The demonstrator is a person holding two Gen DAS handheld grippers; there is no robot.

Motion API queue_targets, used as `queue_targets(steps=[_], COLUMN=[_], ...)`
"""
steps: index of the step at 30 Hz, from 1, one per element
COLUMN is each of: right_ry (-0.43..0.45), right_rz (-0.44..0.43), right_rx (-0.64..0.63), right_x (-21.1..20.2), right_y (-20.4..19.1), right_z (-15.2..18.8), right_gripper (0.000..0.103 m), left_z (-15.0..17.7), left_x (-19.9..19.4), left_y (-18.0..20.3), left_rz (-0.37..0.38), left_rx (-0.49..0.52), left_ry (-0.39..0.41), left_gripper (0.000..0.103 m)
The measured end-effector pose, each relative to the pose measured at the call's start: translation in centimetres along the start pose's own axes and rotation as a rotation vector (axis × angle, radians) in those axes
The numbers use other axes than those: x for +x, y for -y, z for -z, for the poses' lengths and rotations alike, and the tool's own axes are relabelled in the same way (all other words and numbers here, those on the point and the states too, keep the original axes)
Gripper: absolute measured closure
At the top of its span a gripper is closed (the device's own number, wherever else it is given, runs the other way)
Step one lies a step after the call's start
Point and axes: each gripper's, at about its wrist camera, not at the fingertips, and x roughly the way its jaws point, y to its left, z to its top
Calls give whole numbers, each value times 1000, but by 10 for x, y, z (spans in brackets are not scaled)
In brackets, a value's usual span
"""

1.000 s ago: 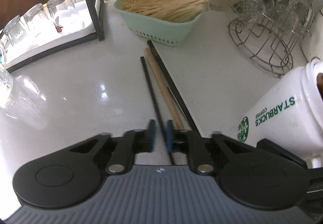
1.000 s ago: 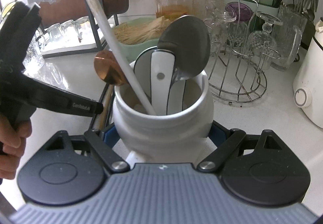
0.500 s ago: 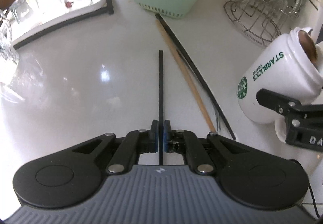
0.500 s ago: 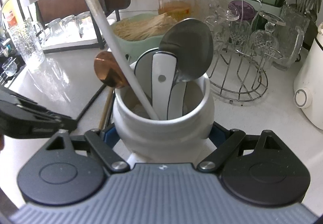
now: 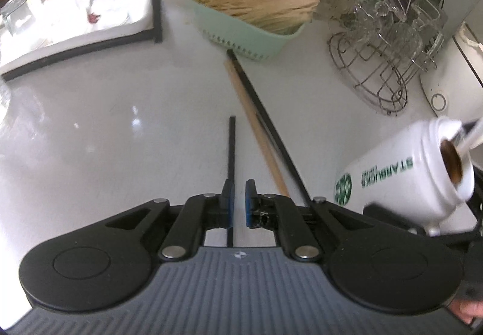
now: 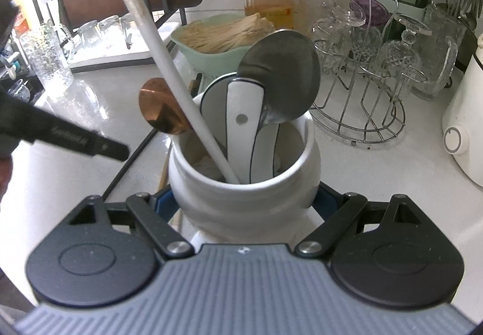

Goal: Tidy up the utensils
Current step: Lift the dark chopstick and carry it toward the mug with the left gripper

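My left gripper [image 5: 238, 199] is shut on a thin black chopstick [image 5: 231, 154], which sticks straight forward above the white counter. Two more chopsticks lie on the counter to its right, a wooden one [image 5: 256, 123] and a black one [image 5: 271, 135]. At the right, a white Starbucks jar [image 5: 392, 178] leans tilted. My right gripper [image 6: 244, 199] is shut on this jar [image 6: 241, 184]. The jar holds a steel spoon [image 6: 280, 84], a copper spoon [image 6: 160, 111], a white ceramic spoon [image 6: 241, 117] and a long white handle [image 6: 169, 63]. The left gripper's fingers [image 6: 90, 143] reach in from the left.
A mint basket of wooden sticks [image 5: 256, 18] stands at the back. A wire rack of glasses [image 5: 386, 57] is at the right, with a white appliance [image 5: 446, 87] beyond it. A tray of upturned glasses [image 5: 75, 3] sits under a black frame at the back left.
The left gripper has lifted the black chopstick away from the other two and swung toward the jar. The right gripper and the jar have stayed put.
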Motion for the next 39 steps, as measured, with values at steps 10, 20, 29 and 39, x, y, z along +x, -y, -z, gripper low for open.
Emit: queue_targets(steps=[10, 20, 29, 39], right_ry=[1, -2, -8, 0], right_rz=[3, 2, 6, 1], right_rx=[-2, -6, 6, 0], right_x=[0, 0, 2, 2], right_y=[0, 0, 0, 0], right_z=[1, 0, -3, -2], right_gripper=[12, 11, 12, 12], left_z=[-22, -39, -58, -52], left_x=[26, 37, 43, 7], left_y=[6, 17, 19, 20], left_rz=[-65, -121, -121, -89], left_rx=[62, 111, 123, 87], left_ry=[-13, -54, -116, -39], left_gripper=[96, 96, 97, 98])
